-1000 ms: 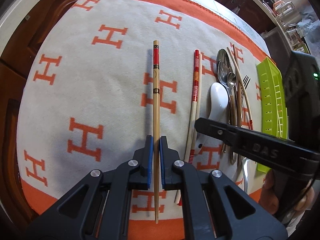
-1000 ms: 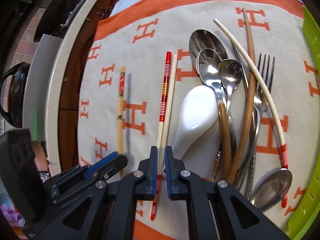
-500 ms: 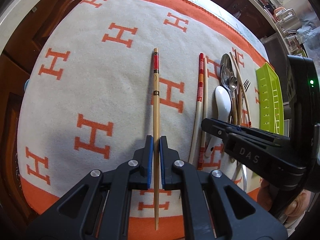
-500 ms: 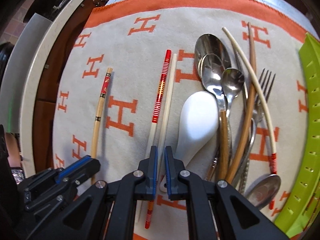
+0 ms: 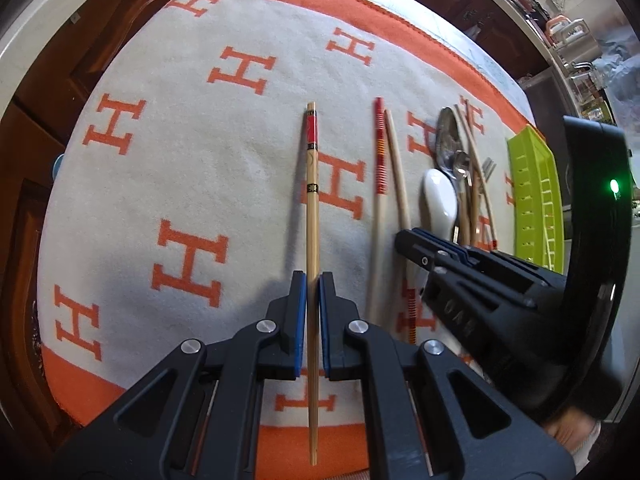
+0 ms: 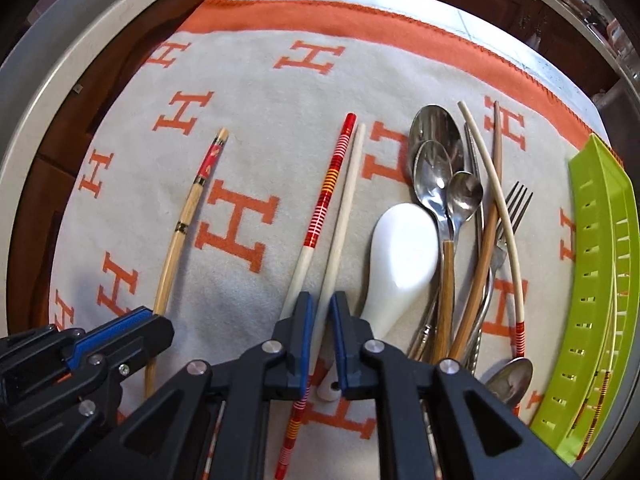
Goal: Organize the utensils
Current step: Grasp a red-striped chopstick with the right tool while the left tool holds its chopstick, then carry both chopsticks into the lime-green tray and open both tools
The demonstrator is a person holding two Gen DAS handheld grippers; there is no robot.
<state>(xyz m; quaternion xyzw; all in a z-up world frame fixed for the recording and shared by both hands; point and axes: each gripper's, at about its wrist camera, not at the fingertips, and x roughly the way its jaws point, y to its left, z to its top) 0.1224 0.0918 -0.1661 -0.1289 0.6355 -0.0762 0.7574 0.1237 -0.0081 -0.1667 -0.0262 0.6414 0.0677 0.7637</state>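
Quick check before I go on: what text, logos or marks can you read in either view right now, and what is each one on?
"H": repeated orange letter woven across the beige cloth.
"DAS": embossed on the right hand-held gripper, seen upside down in the left wrist view; more letters may be hidden.
Dark bands on the bamboo chopstick in the left hand-held gripper: pattern too small to read.
Green tray: no text visible.

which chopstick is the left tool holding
The bamboo chopstick with the red end and black bands, lying alone on the cloth. The left tool is shut on it; the other chopsticks lie further right.
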